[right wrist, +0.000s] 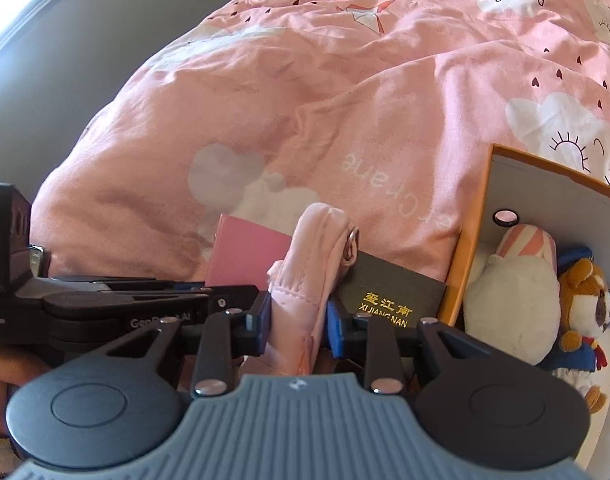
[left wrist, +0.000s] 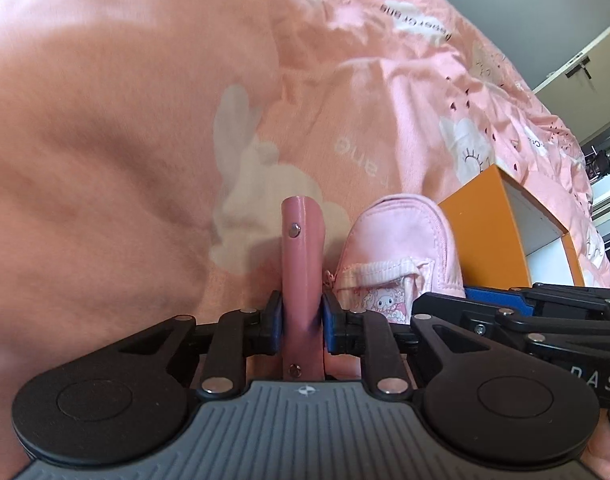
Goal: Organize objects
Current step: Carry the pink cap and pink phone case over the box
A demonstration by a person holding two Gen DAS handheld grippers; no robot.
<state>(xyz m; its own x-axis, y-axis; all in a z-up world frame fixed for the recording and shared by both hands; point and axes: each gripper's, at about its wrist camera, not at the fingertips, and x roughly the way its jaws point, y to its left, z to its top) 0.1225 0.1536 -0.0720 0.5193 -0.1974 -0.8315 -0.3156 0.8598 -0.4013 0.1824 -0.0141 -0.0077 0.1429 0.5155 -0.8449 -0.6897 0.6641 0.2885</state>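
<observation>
Claws at work over a bed covered in a pink printed quilt, each carrying one item. Left claw: pressed onto a slim pink case, which stands on edge between the blue pads with its long axis running forward along the fingers, snap studs facing the camera. Right claw: pinching a pale pink zip pouch, held upright on its narrow side, its metal ring at the upper far corner. Seen from the left wrist, the pouch sits just to the right of the case, and the right claw's black linkage crosses behind it.

Orange box: open, lying on the bed directly to the right of the right claw, already holding a white plush toy and a small brown plush animal. A dark booklet with gold lettering stands between pouch and box wall, touching or nearly touching both.

Governing relation: the box opening lies to the right of both claws, the right claw being the nearer. The pouch would likely travel rightward over the orange wall and past the booklet; the case, farther left, would probably follow once that path is free.
</observation>
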